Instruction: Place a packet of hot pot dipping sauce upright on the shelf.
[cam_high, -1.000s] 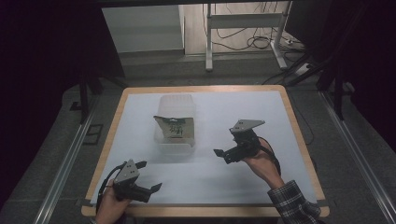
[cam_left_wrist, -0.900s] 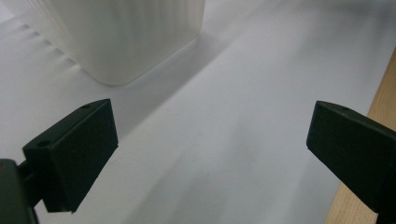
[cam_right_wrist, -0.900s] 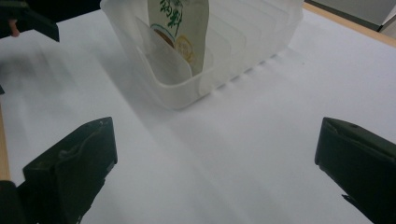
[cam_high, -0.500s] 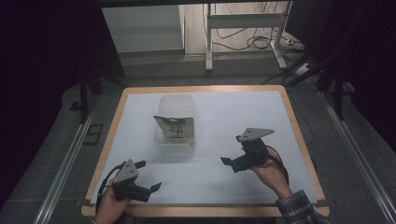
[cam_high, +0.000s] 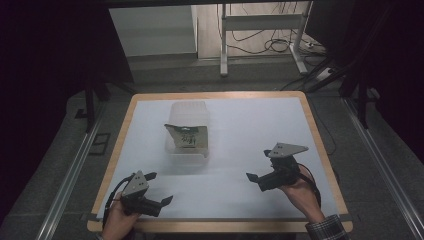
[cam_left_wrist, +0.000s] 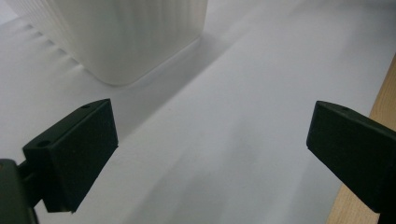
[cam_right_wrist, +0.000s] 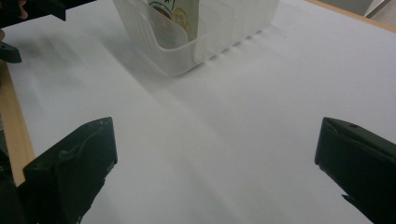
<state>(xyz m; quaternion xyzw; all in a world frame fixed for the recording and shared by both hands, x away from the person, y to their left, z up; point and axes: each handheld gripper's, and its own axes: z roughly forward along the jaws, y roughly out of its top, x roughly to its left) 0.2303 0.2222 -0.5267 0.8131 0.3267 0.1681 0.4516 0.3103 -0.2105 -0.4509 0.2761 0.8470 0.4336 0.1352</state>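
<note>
A translucent white ribbed bin (cam_high: 188, 111) stands at the table's middle, and a dark green printed packet (cam_high: 187, 136) leans inside it. My left gripper (cam_high: 159, 188) rests near the front left edge, open and empty. In the left gripper view the bin's corner (cam_left_wrist: 130, 37) is ahead of the spread gripper (cam_left_wrist: 210, 140). My right gripper (cam_high: 259, 166) hovers at the front right, open, with nothing between its fingers. From the right gripper view, the bin (cam_right_wrist: 196, 46) and the packet (cam_right_wrist: 173, 11) lie well beyond that gripper (cam_right_wrist: 215, 158).
The white tabletop (cam_high: 240, 125) has a wooden rim (cam_high: 320, 145). The wooden edge (cam_left_wrist: 383, 107) runs close beside the left gripper. The other hand's gripper (cam_right_wrist: 28, 9) shows far off. A desk frame and cables (cam_high: 260, 35) stand on the floor behind.
My right gripper has drawn back from the bin toward the near right part of the table. The left gripper and the bin have stayed put.
</note>
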